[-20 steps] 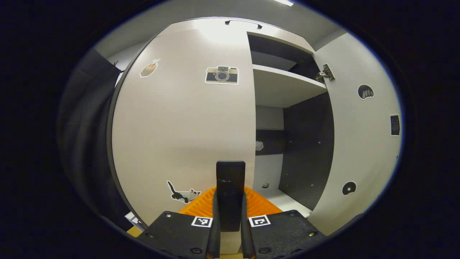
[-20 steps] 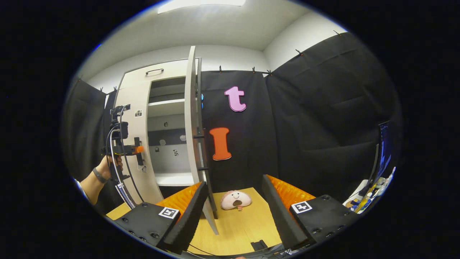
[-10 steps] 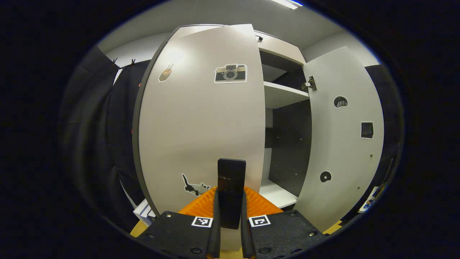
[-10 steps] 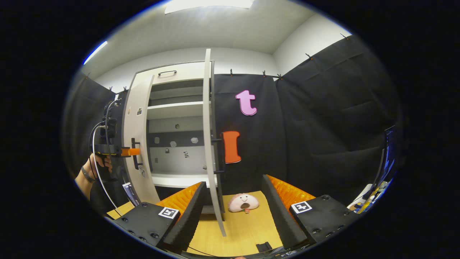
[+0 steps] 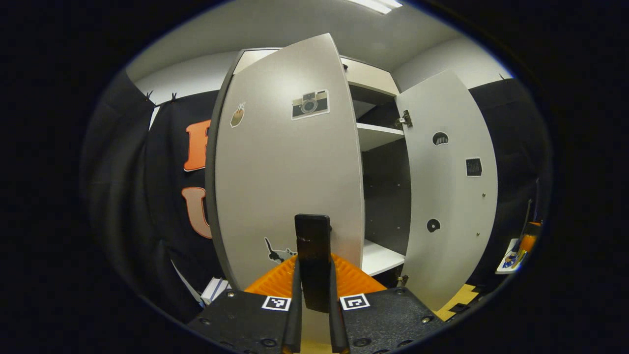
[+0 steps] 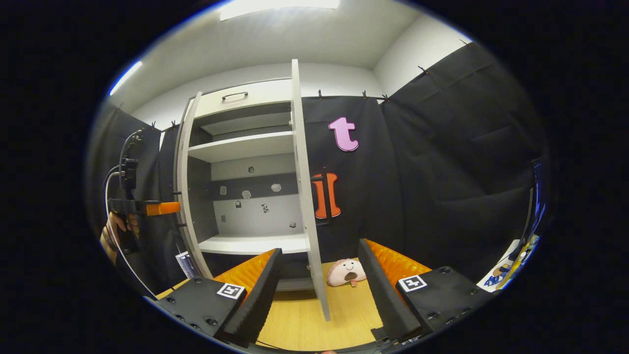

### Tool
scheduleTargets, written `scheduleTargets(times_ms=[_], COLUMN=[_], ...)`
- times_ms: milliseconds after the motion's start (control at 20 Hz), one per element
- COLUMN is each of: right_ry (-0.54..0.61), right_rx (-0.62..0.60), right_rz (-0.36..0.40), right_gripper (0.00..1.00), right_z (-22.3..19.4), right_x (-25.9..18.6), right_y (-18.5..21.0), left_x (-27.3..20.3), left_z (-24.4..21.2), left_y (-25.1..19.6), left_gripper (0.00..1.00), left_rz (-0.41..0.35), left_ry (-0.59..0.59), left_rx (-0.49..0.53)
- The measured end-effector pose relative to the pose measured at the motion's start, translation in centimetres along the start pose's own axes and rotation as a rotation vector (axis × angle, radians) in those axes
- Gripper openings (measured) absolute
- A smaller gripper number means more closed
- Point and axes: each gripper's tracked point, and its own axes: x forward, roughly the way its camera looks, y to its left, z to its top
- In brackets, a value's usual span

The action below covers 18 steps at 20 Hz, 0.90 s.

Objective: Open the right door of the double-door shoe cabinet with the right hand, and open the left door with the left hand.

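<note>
The white shoe cabinet (image 6: 243, 146) stands with both doors swung out. In the left gripper view, my left gripper (image 5: 313, 275) is shut on the black handle (image 5: 312, 241) of the left door (image 5: 285, 167), which bears camera and cat stickers. The right door (image 5: 449, 196) stands wide open to its right. In the right gripper view, my right gripper (image 6: 319, 247) is open, and the right door (image 6: 303, 187) shows edge-on between its fingers, a little ahead of them. A hand (image 6: 115, 228) holds the left gripper (image 6: 147, 208) at the left door (image 6: 185, 187).
Two white shelves (image 6: 253, 243) show inside the cabinet, with small stickers on its back panel. A pink plush toy (image 6: 346, 272) lies on the wooden surface (image 6: 300, 324) by the right door's foot. Black cloth walls stand on both sides, and some clutter (image 6: 506, 270) lies at far right.
The left door has swung further out, drawn by my left gripper on its handle. The right door stays open and now shows edge-on to the right gripper.
</note>
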Motion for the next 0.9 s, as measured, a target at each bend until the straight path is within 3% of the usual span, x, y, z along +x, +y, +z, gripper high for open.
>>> scheduleTargets(times_ms=[200, 650, 900], right_ry=[-0.006, -0.015, -0.016], right_rx=[-0.004, -0.016, 0.005], right_rz=[-0.001, -0.006, -0.049], right_gripper=[0.98, 0.98, 0.98], right_z=[-0.2, 1.2, 2.3], right_x=[0.0, -0.3, -0.1], right_y=[1.6, 4.9, 5.2], left_x=[-1.7, -2.7, -2.8], left_z=[0.2, 0.1, 0.0], left_y=[2.7, 6.6, 6.8], left_gripper=[0.22, 0.04, 0.04], left_rz=[0.077, 0.139, 0.074], left_ry=[-0.028, -0.074, -0.071], left_rx=[0.010, -0.006, 0.029])
